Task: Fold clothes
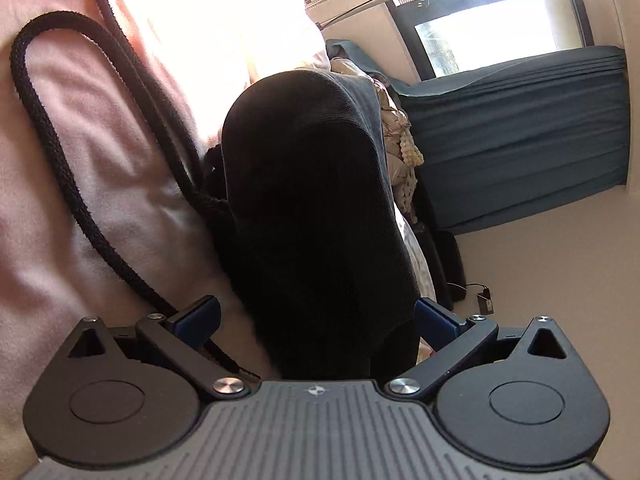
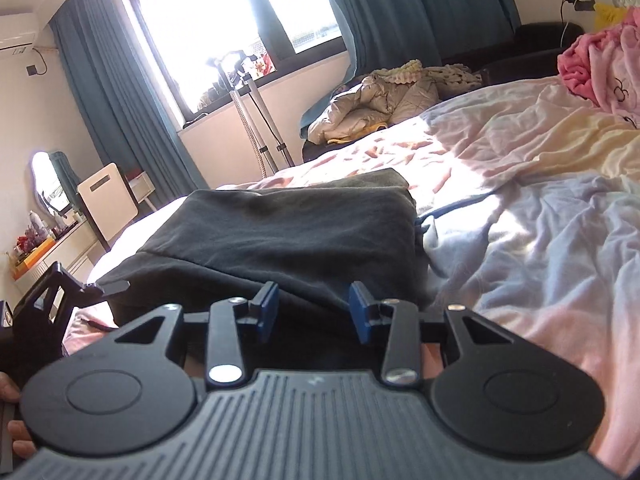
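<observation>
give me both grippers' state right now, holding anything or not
left gripper: open wide, dark garment between the fingers, not clamped.
right gripper: partly open, pads clear of the dark garment.

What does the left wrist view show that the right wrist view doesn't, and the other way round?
Only the left wrist view: a black cord looped on the pink sheet, and the left gripper open around the dark garment. Only the right: the right gripper, a pink bundle, a dresser with a mirror. Both: the garment, the beige jacket, blue curtains, the window.
</observation>
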